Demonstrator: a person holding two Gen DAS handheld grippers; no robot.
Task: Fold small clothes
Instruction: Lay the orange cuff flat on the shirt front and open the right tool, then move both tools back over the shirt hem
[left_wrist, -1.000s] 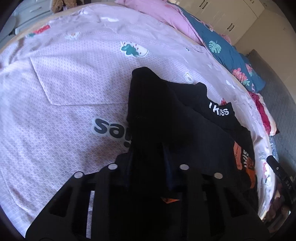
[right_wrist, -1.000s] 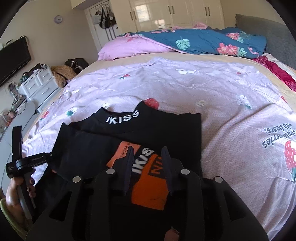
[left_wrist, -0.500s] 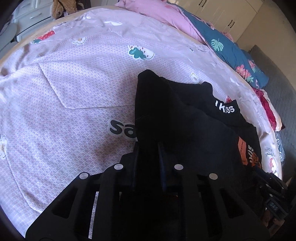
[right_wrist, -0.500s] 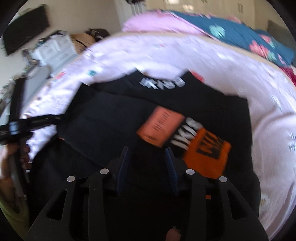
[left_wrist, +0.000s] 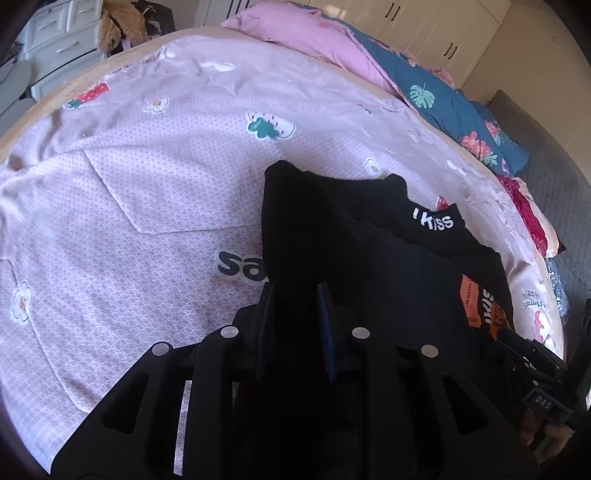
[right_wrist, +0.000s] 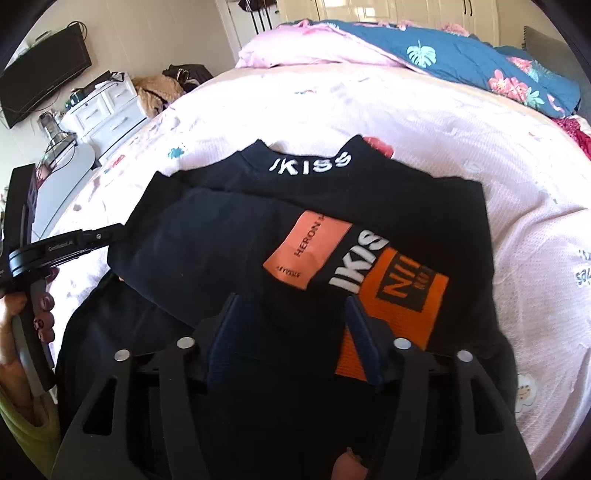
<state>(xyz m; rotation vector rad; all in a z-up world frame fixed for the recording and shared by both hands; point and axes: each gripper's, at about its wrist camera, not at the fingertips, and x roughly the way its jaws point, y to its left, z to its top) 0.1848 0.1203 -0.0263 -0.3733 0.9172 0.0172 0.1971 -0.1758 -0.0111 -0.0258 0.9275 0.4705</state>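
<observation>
A black top (right_wrist: 236, 236) with white "KISS" lettering on the collar and an orange print lies on the pink bedspread (right_wrist: 461, 122). Its left side is folded over the body. In the left wrist view the top (left_wrist: 369, 251) lies ahead and to the right. My left gripper (left_wrist: 293, 291) has its jaws a little apart with black fabric between them. It also shows at the left of the right wrist view (right_wrist: 66, 247). My right gripper (right_wrist: 291, 306) is open just above the top's near part, by the orange print.
Pink and blue floral bedding (right_wrist: 443, 51) is piled at the head of the bed. White drawers (right_wrist: 107, 107) and a TV (right_wrist: 44, 74) stand at the left. Red fabric (left_wrist: 532, 218) lies at the bed's right edge.
The right gripper's jaws have opened wider and it has drawn back over the top. The left gripper's jaws have parted slightly and it sits nearer the folded edge.
</observation>
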